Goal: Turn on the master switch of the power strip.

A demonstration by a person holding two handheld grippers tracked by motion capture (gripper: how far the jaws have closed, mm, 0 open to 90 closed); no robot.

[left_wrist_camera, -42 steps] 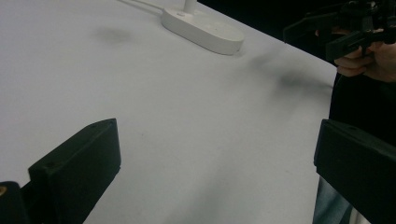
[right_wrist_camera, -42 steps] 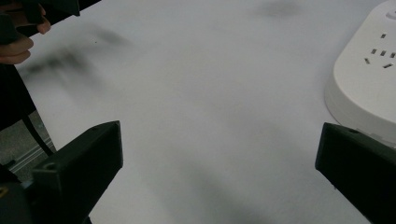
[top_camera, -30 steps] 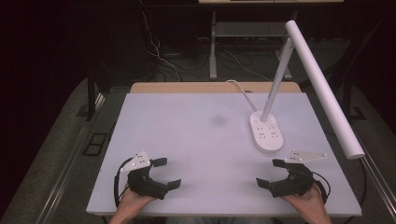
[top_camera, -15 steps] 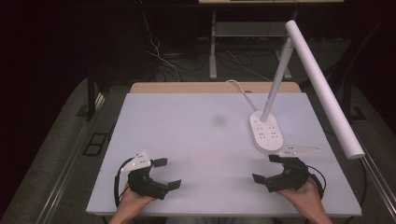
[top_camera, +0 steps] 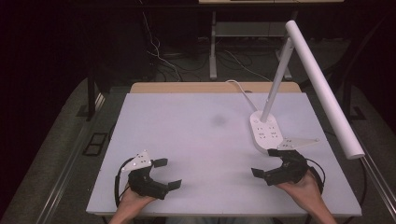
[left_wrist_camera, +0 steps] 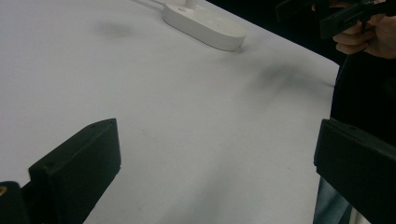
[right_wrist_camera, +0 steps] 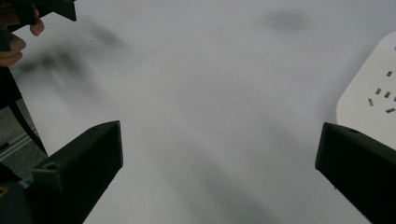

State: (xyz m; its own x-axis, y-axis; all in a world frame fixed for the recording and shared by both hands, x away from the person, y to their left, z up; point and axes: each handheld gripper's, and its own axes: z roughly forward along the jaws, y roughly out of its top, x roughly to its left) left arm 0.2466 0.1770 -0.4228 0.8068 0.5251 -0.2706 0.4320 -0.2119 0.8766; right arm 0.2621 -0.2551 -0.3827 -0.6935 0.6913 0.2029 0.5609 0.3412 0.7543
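My left gripper [top_camera: 167, 173] rests low over the white table [top_camera: 196, 126] near its front left, held open with nothing between the jaws. My right gripper [top_camera: 267, 162] is at the front right, open and empty, just in front of the white lamp base [top_camera: 266, 133]. In the left gripper view, the wide-apart jaws of the left gripper [left_wrist_camera: 217, 144] frame bare table, with the lamp base [left_wrist_camera: 205, 28] farther off. In the right gripper view, the right gripper [right_wrist_camera: 219, 144] stands open over bare table, with the socketed lamp base [right_wrist_camera: 373, 102] at the right edge.
A white desk lamp stands at the right, its long tube head [top_camera: 322, 88] slanting out over the table's right edge. Its cable [top_camera: 238, 88] runs off the back edge. The person's other hand [left_wrist_camera: 369, 32] shows at top right in the left gripper view.
My right gripper has shifted a little left and forward, closer to the lamp base. The left gripper has stayed put.
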